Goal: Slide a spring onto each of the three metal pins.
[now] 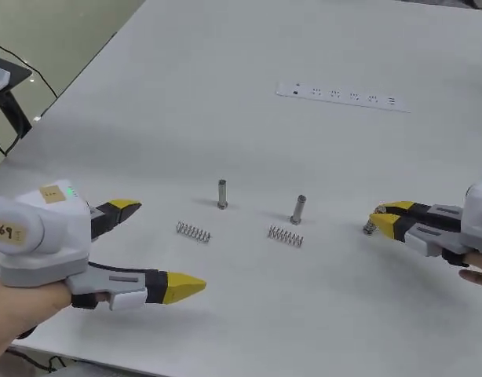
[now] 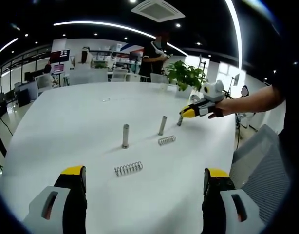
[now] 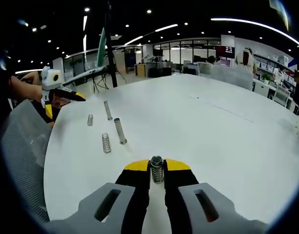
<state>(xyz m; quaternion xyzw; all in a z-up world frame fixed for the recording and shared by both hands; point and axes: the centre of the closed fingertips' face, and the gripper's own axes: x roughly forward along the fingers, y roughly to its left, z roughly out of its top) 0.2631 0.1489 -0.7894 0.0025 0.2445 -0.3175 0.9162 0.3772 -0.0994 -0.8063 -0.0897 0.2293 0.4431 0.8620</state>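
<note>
Right, the third spring (image 3: 157, 170) is in my right claw (image 1: 374, 217). The yellow-tipped jaws are pressed in on its coils from both sides. It stands upright at the tips, with its foot down on the surface (image 1: 225, 118), over on the right side. In the right gripper view a rounded metal top shows above the coils. I cannot tell for sure whether that is a pin inside it.

Moving out to the middle of the surface, two pins stand upright and bare. The left pin (image 1: 222, 194) and the right pin (image 1: 298, 209) are set apart from each other. A spring lies flat on my side of each one. The left spring (image 1: 193, 231) is near the foot of the left pin, with clear white surface between them. The middle spring (image 1: 286, 236) lies close to the foot of the right pin, and I cannot tell from here whether they touch.

My left claw (image 1: 169, 245) hangs low at the near left. Its jaws are spread wide and empty, and they point toward the left spring, which lies just ahead of the tips in the left gripper view. A hand (image 1: 13, 306) wraps the grip behind it.

Far back on the surface a white power strip (image 1: 343, 96) lies flat, well apart from everything else. Beyond the far edge, the left gripper view catches a potted plant (image 2: 186, 75).
</note>
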